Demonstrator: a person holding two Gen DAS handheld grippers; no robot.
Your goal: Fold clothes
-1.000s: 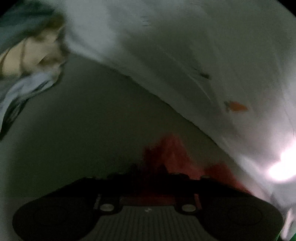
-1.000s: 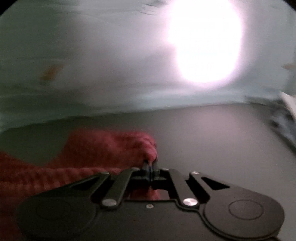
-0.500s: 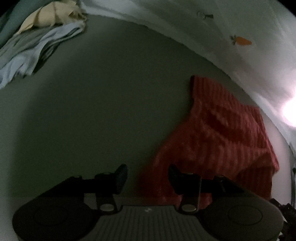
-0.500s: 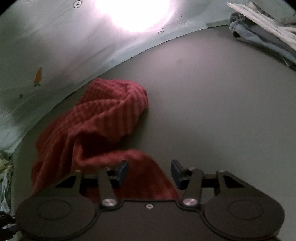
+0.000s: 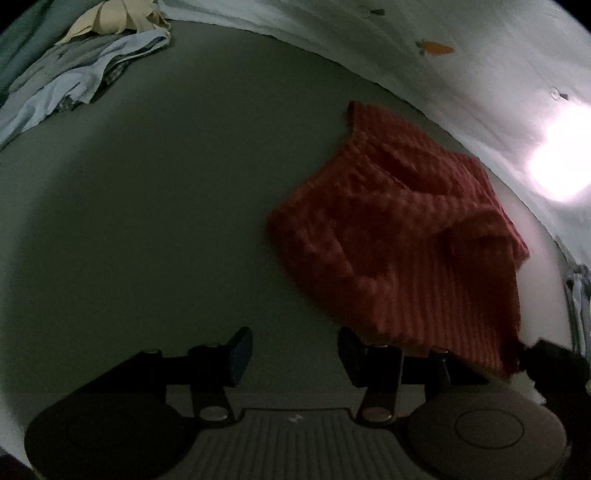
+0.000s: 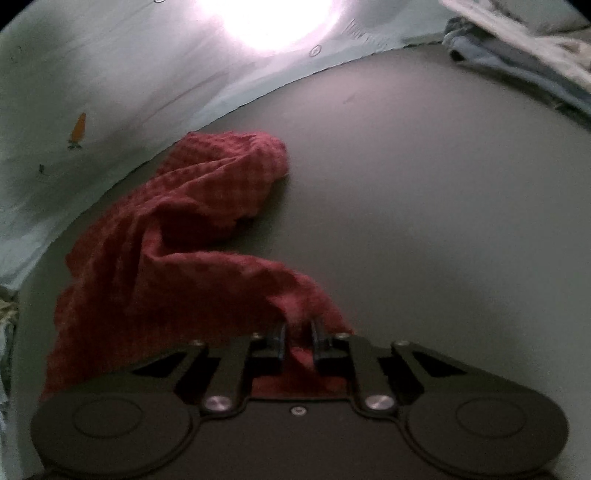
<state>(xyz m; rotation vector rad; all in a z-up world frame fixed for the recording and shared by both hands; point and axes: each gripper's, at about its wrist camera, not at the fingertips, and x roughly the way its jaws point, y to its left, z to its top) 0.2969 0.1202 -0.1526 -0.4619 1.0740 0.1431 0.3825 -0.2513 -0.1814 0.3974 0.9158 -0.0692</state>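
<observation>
A red waffle-knit cloth lies crumpled on the dark grey table. My left gripper is open and empty, just left of the cloth's near edge. In the right wrist view the same cloth runs from the far left to my right gripper, whose jaws are closed on its near corner. The right gripper shows dark at the lower right of the left wrist view, holding that corner up.
A pale sheet with small carrot prints hangs behind the table, with a bright glare spot. A pile of light blue and cream clothes lies at the far left; it also shows in the right wrist view.
Both grippers let go of the cloth and pulled back. Since then the right gripper has closed again on the cloth's near corner. The left gripper stays open and has shifted left.
</observation>
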